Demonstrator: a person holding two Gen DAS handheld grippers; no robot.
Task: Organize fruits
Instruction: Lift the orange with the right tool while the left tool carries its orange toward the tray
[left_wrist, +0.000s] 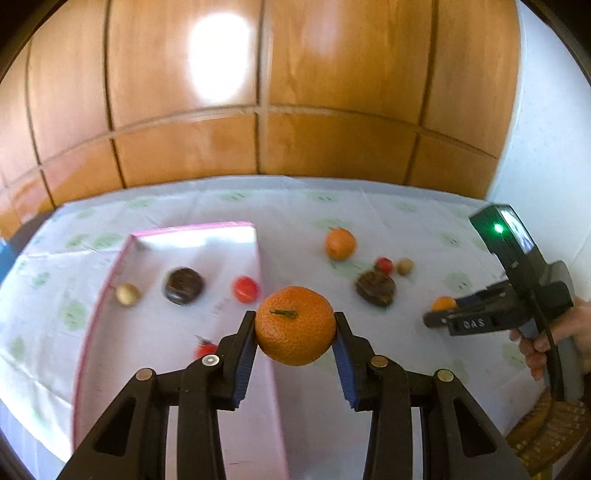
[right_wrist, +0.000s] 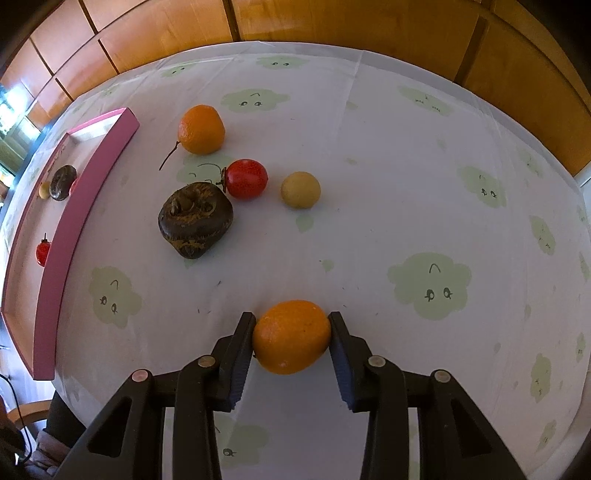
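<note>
My left gripper (left_wrist: 295, 325) is shut on a stemmed orange mandarin (left_wrist: 294, 325), held above the right wall of the pink tray (left_wrist: 110, 273). The tray holds a tan fruit (left_wrist: 127, 294), a dark brown fruit (left_wrist: 183, 285) and two red tomatoes (left_wrist: 245, 289), (left_wrist: 205, 349). My right gripper (right_wrist: 291, 334) is shut on a smooth orange fruit (right_wrist: 291, 336) low over the tablecloth; it also shows in the left wrist view (left_wrist: 443, 308). Loose on the cloth lie a mandarin (right_wrist: 201, 129), a red tomato (right_wrist: 246, 179), a tan fruit (right_wrist: 300, 189) and a dark brown fruit (right_wrist: 195, 219).
The round table carries a white cloth with green cloud prints (right_wrist: 406, 184). Wooden wall panels (left_wrist: 258, 92) stand behind it. A wicker basket (left_wrist: 550, 432) sits at the lower right of the left wrist view. A chair (right_wrist: 26, 410) stands below the table's left edge.
</note>
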